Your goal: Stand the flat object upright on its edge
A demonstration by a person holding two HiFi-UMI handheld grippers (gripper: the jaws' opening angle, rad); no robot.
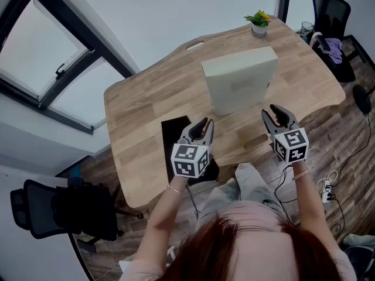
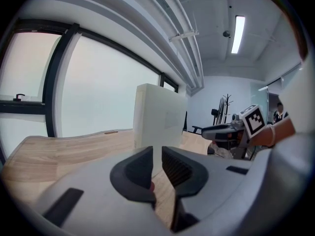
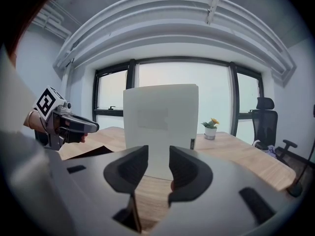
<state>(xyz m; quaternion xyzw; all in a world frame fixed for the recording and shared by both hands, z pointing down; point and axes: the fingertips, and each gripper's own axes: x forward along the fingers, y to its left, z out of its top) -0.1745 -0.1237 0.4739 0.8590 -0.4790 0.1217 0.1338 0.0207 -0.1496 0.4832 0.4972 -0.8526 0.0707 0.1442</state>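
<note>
Since the box already stands on its edge, the task looks done, with both claws clear of it.

Head view: the box [image 1: 240, 81] is upright on the table [image 1: 146, 116], ahead of and between the left claw [image 1: 202, 123] and right claw [image 1: 276, 111], apart from both. Both forearms reach forward, and the claws tip slightly down. Left gripper view: its jaws are nearly together with a thin slit and nothing between them. The box [image 2: 157, 117] is straight ahead. Right gripper view: its jaws are partly apart and empty, and the box [image 3: 160, 122] is dead ahead. The next move probably calls only for backing off without knocking the box.
</note>
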